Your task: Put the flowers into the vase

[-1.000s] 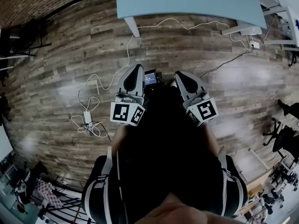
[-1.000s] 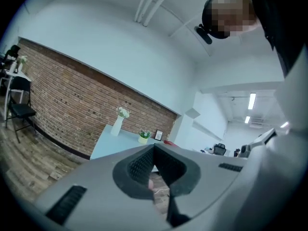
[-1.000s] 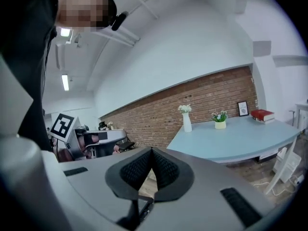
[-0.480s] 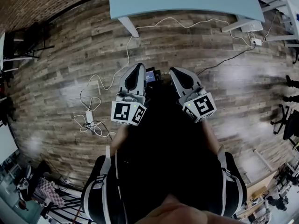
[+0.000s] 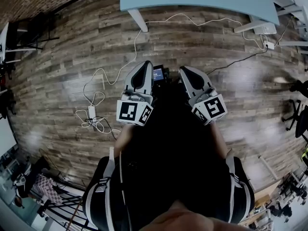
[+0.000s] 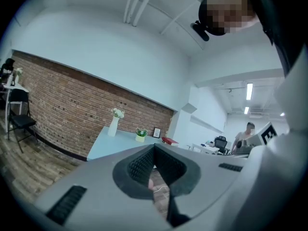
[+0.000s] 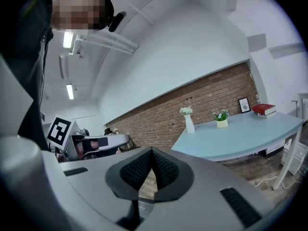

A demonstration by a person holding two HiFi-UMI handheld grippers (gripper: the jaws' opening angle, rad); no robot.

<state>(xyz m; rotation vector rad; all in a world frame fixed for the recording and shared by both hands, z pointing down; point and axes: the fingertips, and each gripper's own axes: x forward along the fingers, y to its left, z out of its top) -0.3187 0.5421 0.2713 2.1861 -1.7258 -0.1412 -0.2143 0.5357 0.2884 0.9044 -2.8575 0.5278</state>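
Plank floor (image 5: 62, 42), blue table (image 7: 240, 137), vase (image 7: 189, 124), left tool (image 5: 144, 64), right tool (image 5: 186, 71) closed.

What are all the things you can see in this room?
brick wall: one, red-brown, behind the table
table: one, light blue, against that wall
vase: one, white, on the table
flowers: one bunch, white, in the vase
flowerpot: one, yellow with a green plant, right of the vase
picture frame: one, black, further right
books: red, count unclear, at the table's end
chair: one, black, by the wall
cables: several, white, on the wooden floor
left gripper: one, grey, shut, empty
right gripper: one, grey, shut, empty
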